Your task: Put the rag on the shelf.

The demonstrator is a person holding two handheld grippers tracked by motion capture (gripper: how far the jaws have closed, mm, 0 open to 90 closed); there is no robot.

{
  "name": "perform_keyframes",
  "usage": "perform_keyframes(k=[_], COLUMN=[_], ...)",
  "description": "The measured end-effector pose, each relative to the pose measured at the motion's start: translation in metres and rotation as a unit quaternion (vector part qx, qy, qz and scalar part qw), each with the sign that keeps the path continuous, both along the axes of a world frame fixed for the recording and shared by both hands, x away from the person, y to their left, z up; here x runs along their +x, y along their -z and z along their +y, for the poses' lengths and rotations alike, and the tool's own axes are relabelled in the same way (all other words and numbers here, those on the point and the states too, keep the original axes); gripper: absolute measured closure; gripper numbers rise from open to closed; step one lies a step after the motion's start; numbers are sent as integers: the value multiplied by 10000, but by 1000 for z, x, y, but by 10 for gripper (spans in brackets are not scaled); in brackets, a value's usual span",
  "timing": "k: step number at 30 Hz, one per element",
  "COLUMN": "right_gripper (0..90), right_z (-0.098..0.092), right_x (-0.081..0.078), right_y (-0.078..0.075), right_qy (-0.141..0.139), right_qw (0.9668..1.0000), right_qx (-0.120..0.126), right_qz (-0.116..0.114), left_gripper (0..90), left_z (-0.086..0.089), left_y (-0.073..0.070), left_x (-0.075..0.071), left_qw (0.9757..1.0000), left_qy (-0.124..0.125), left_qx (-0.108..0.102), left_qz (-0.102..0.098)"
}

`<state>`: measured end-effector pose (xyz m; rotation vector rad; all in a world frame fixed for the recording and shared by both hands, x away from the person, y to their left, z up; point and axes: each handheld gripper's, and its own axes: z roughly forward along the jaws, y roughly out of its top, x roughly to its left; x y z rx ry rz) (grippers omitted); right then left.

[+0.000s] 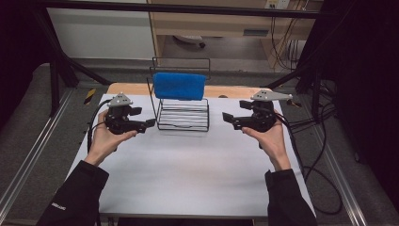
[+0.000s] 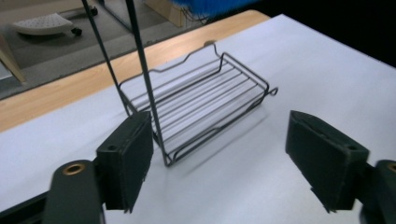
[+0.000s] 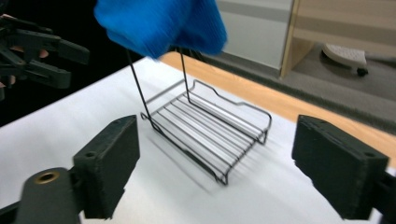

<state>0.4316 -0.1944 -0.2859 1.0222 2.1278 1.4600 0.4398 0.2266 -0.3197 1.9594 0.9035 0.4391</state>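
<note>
2 grippers, my left (image 1: pixel 149 123) and right (image 1: pixel 226 117), are spread, gripping nothing; between them the rack (image 1: pixel 183 115) holds a towel (image 1: pixel 179 85) draped lengthwise left-to-right.

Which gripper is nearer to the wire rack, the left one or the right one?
Left. The left gripper is open just beside the rack on its left side. The right gripper, also open, stands a little farther off on the rack's right side.

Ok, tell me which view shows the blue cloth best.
The high view: the whole blue cloth shows, draped over the wire rack's top bar. The right gripper view shows it close but blurred and cut off; the left gripper view catches a sliver at its top edge.
</note>
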Motion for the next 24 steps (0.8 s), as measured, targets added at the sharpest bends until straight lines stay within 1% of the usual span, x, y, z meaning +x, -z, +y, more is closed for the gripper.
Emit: perform_keyframes(k=[3,6,10,11,15,17,21,22,24], right_gripper=[101,72,48,41,19,18,8,8,7], right_z=[-10,-20,-31,-33,-39,-41,-46,-47,-49], right_x=[-4,-9,-16,-17,-24,-28,-33,-34,-37], right_y=[8,18,32,35,52,61,81,86,95], right_qy=[32,59,91,99,100,83,126,108,91], right_qw=[10000,9999,9998,9997,9997,9994,9984,9985,9982], right_qx=[27,98,134,134,41,19,-64,-101,-113], right_qz=[88,113,119,171,225,328,539,536,587], left_gripper=[167,127,88,82,70,70,71,71,71], left_z=[5,12,19,21,29,33,41,43,46], left_y=[12,23,37,40,53,61,76,79,85], left_x=[-5,-11,-19,-20,-28,-32,-40,-42,-45], left_qw=[10000,9999,9999,9999,9998,9997,9998,9999,9998], left_qy=[-45,-37,-71,-66,-72,-84,-99,-118,-164], left_qx=[39,97,32,19,-105,-164,-79,-56,-40], left_qz=[8,60,119,129,169,177,125,102,120])
